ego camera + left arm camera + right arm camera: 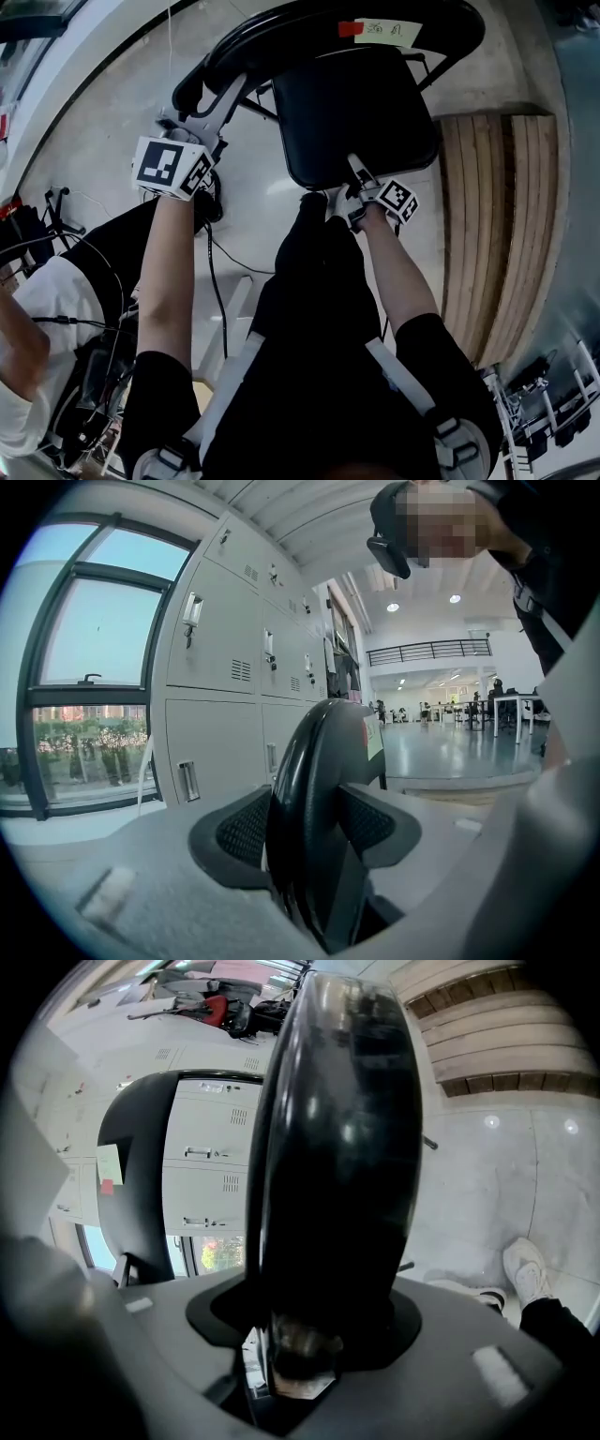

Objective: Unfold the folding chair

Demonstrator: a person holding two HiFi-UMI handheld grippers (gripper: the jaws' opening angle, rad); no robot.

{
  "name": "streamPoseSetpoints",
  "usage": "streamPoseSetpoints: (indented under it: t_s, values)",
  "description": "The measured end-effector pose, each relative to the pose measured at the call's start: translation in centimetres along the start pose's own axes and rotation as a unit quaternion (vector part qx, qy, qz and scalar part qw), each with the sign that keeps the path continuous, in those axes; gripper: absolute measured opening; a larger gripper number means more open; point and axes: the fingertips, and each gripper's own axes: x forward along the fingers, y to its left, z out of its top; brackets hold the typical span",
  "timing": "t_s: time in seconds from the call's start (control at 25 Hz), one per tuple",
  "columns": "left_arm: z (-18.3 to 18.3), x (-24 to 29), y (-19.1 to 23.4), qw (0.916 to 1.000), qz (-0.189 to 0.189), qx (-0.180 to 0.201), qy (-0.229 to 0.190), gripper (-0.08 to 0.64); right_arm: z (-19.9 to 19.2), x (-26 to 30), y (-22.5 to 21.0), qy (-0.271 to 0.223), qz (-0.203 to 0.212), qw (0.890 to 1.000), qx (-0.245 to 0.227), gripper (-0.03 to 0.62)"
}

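The folding chair stands in front of me in the head view, with its black seat (356, 112) tilted and its curved black backrest (309, 23) above, bearing a paper label (386, 33). My left gripper (202, 117) is shut on the backrest's left end. In the left gripper view the backrest edge (323, 799) fills the gap between the pads of the left gripper (309, 836). My right gripper (354, 169) grips the seat's near edge. The thick seat (337, 1147) sits between the pads of the right gripper (309, 1326), with the backrest (136, 1176) behind it.
A slatted wooden platform (506, 216) lies to the right of the chair. Grey lockers (234, 667) and a window (84, 667) stand beyond it. Cables (220, 281) run over the floor by my legs. Another person (19, 375) is at the left. A shoe (525, 1274) shows below.
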Motion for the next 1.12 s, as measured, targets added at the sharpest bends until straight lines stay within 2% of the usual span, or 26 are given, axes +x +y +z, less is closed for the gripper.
streamPoseSetpoints:
  t_s: [0.16, 0.28, 0.48, 0.52, 0.64, 0.8, 0.88, 1.0, 1.12]
  values:
    - [0.0, -0.1, 0.1, 1.0, 0.007, -0.001, -0.005, 0.23, -0.2, 0.1, 0.2, 0.0, 0.007, 1.0, -0.004, 0.242]
    - [-0.1, -0.1, 0.2, 1.0, 0.004, 0.0, -0.008, 0.23, -0.4, -0.5, 0.2, 0.01, -0.006, 1.0, -0.026, 0.278]
    - [-0.3, -0.1, 0.4, 0.9999, 0.011, -0.006, -0.007, 0.232, -1.8, -4.1, -0.1, 0.065, -0.062, 0.991, -0.097, 0.297]
    - [-0.3, 0.0, 0.4, 0.9999, 0.011, -0.007, -0.006, 0.232, -1.7, -5.2, 0.0, 0.069, -0.075, 0.987, -0.125, 0.262]
    - [-0.4, 0.0, 0.4, 0.9998, 0.014, -0.008, -0.006, 0.233, -0.8, -8.3, 1.9, 0.065, -0.102, 0.968, -0.219, 0.175]
    - [-0.4, -0.2, 0.3, 0.9999, 0.014, -0.005, -0.004, 0.233, 0.8, -8.9, 7.2, 0.051, -0.092, 0.947, -0.305, 0.139]
    - [-0.4, -0.2, 0.2, 0.9999, 0.012, -0.003, -0.005, 0.233, 1.3, -7.5, 9.7, 0.055, -0.093, 0.928, -0.357, 0.133]
    - [-0.4, -0.2, 0.1, 0.9999, 0.011, -0.002, -0.009, 0.233, 1.0, -4.2, 10.6, 0.081, -0.115, 0.893, -0.428, 0.124]
    - [-0.1, -0.2, 0.0, 0.9998, 0.006, -0.002, -0.016, 0.232, 0.0, -2.0, 8.8, 0.109, -0.155, 0.872, -0.451, 0.12]
